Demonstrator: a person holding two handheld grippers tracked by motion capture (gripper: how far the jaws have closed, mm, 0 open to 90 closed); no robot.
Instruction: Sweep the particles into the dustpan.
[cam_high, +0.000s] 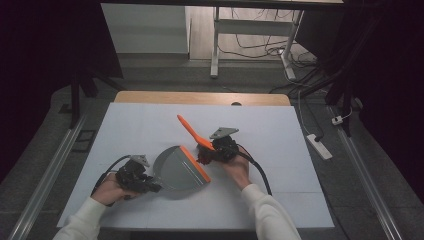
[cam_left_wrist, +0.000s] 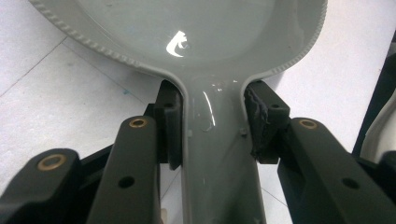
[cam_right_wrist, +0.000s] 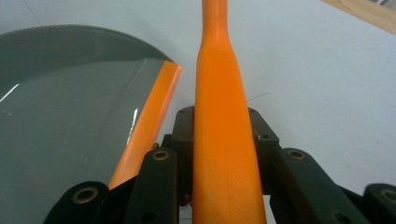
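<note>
A grey dustpan (cam_high: 176, 171) with an orange front lip (cam_high: 195, 163) rests on the white table, its lip facing right. My left gripper (cam_high: 150, 186) is shut on the dustpan's grey handle (cam_left_wrist: 217, 154), a pad pressing each side. My right gripper (cam_high: 206, 154) is shut on an orange brush handle (cam_high: 192, 132) that slants up and to the far left. In the right gripper view the orange handle (cam_right_wrist: 223, 130) runs straight up between the jaws, with the dustpan's lip (cam_right_wrist: 149, 116) just to its left. The brush's bristles are hidden.
The white sheet (cam_high: 130, 120) covers a wooden table whose far edge (cam_high: 200, 97) shows bare. A white power strip (cam_high: 320, 146) and cables lie on the floor to the right. A white table frame (cam_high: 216, 45) stands beyond.
</note>
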